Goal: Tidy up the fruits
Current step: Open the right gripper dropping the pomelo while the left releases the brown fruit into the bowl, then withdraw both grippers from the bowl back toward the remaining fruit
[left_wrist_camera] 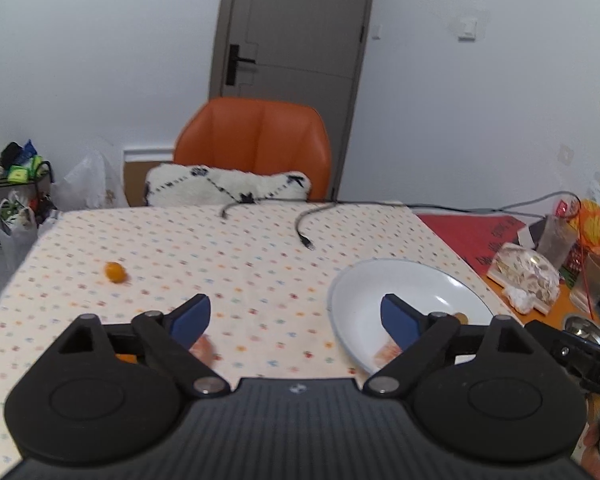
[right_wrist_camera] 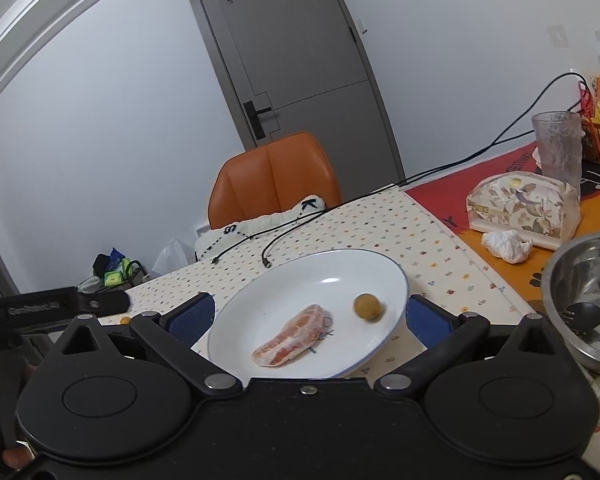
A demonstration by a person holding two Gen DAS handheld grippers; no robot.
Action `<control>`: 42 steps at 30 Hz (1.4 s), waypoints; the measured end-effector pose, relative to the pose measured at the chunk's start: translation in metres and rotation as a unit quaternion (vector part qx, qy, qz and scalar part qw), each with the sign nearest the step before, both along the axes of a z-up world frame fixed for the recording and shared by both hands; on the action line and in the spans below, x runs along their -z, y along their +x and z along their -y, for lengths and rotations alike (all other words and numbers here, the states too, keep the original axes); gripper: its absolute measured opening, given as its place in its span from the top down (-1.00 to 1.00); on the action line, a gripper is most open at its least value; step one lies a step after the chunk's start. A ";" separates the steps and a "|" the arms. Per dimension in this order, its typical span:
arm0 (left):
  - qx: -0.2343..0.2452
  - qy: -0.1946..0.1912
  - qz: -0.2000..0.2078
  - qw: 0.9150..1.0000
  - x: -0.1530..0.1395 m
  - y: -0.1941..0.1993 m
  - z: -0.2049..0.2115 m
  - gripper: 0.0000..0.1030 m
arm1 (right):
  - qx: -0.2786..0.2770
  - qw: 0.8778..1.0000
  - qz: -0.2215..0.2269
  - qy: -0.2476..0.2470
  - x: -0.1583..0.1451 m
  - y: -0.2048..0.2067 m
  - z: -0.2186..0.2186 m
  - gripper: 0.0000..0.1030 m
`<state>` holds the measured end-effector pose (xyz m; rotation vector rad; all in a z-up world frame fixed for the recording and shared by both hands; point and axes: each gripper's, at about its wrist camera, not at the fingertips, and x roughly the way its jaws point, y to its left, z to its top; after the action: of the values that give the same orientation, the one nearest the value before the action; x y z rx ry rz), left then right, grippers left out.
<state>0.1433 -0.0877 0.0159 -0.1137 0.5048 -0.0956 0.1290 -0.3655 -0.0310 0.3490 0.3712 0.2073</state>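
Both grippers hang wide and empty over the bench: the right gripper [right_wrist_camera: 309, 312] above the plate [right_wrist_camera: 396, 276] holding a citrus segment [right_wrist_camera: 292, 336] and small round fruit [right_wrist_camera: 366, 307]; the left gripper [left_wrist_camera: 296, 322] short of the kumquat [left_wrist_camera: 115, 272] near the bench's left edge. It should straddle the fruit squarely, closing gently so it cannot roll.

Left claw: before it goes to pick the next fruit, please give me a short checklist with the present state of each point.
1. Left claw open and empty: ok.
2. Right claw open and empty: ok.
3. Plate has free room beside the peeled citrus segment and the small round fruit: ok.
4. Orange kumquat lies alone on the tablecloth, nothing around it: ok.
5. Cable end lies away from the kumquat: ok.
6. Fruit pieces beneath the left claw's finger: partly hidden, cannot tell.
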 end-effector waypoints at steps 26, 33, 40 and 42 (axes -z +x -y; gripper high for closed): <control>-0.044 -0.023 -0.003 0.999 0.000 -0.054 -0.098 -0.83 | -0.104 0.994 -0.007 -0.024 -0.014 -0.007 -0.070 -1.00; -0.057 -0.045 -0.002 0.997 0.011 -0.062 -0.119 -0.79 | -0.126 0.992 -0.013 -0.022 -0.013 -0.007 -0.088 -1.00; -0.050 -0.050 -0.006 0.997 0.024 -0.066 -0.123 -0.46 | -0.147 0.988 -0.020 -0.034 -0.009 -0.005 -0.108 -0.83; -0.051 -0.053 -0.011 0.997 0.030 -0.065 -0.124 -0.31 | -0.153 0.987 -0.023 -0.038 -0.008 -0.004 -0.114 -0.74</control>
<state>0.0780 0.0365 -0.0142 -0.2445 0.5159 -0.0222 0.1247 -0.2516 -0.0232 0.2207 0.4764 0.4858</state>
